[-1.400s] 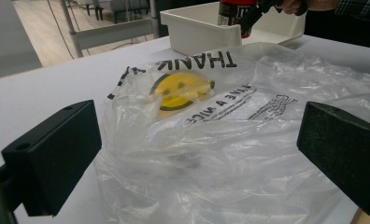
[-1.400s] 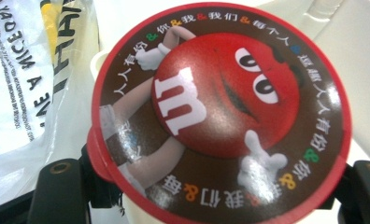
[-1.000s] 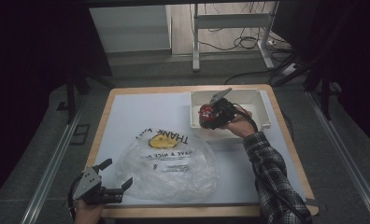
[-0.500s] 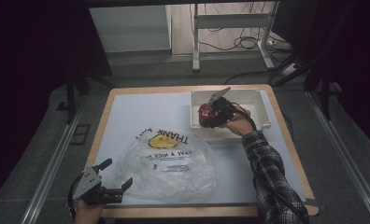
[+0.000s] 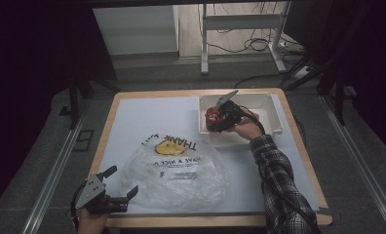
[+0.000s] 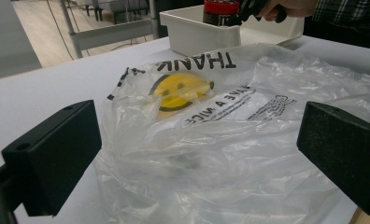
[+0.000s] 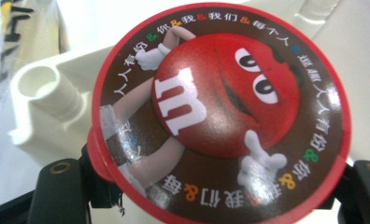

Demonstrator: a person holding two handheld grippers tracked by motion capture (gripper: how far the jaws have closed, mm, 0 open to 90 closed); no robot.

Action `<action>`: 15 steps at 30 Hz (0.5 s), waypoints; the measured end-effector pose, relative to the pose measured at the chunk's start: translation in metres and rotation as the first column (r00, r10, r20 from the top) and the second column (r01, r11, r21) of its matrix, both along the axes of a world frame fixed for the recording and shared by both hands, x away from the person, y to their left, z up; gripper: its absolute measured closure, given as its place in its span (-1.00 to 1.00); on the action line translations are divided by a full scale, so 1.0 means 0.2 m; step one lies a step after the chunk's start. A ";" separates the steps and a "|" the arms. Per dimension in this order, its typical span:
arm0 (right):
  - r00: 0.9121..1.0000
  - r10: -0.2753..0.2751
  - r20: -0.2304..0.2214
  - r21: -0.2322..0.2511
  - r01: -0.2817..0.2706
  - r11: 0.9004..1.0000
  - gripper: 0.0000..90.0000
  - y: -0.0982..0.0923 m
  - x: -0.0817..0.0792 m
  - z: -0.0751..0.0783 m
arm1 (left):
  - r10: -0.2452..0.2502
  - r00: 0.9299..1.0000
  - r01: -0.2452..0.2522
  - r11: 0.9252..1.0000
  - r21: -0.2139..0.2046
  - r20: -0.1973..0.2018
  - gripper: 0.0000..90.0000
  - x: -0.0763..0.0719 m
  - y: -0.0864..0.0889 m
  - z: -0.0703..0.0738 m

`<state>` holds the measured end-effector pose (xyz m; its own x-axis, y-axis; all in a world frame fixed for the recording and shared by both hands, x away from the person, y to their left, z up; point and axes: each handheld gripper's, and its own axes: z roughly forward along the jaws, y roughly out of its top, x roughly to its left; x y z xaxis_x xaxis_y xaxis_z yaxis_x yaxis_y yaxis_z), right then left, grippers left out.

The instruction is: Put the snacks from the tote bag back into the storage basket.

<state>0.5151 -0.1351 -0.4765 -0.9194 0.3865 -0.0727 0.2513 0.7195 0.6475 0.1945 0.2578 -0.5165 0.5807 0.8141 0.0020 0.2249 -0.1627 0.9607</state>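
The clear plastic bag (image 6: 230, 135) carries "THANK" in black capitals, a yellow smiley face and, below it, "HAVE A NICE" — the rest blurs out. The round red lid (image 7: 220, 112) shows a white "m" on a red candy figure — ringed by Chinese characters and "&" signs.

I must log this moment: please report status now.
Right gripper shut on candy tub, over white bin. Left gripper open at plastic bag. Nothing blocking.

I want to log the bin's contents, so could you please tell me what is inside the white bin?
Only the candy tub held by the right gripper shows at the white bin; its floor beneath them is hidden.
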 end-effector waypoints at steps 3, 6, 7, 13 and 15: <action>1.000 0.003 0.003 -0.009 -0.003 1.000 -0.43 0.00 0.01 -0.01 | 0.000 1.000 0.000 1.000 0.000 0.000 -1.00 0.00 0.00 0.00; 1.000 0.011 -0.003 -0.016 -0.011 1.000 -0.43 0.01 0.03 -0.04 | 0.000 1.000 0.000 1.000 -0.001 0.000 -1.00 0.00 0.00 0.00; 1.000 0.016 -0.004 -0.015 -0.016 1.000 -0.43 0.02 0.03 -0.05 | 0.000 1.000 0.000 1.000 -0.001 0.000 -1.00 0.00 0.00 0.00; 0.999 0.031 -0.017 -0.017 -0.032 0.999 -0.42 0.03 0.05 -0.08 | -0.001 1.000 0.001 1.000 0.000 0.001 -1.00 0.00 0.00 0.00; 0.999 0.039 -0.016 -0.016 -0.039 0.999 -0.42 0.03 0.05 -0.09 | -0.001 1.000 0.001 1.000 0.000 0.000 -1.00 0.00 0.00 0.00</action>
<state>0.5258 -0.1283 -0.4944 -0.9348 0.3494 -0.0641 0.2330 0.7393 0.6318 0.1943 0.2579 -0.5165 0.5816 0.8135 0.0018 0.2243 -0.1625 0.9609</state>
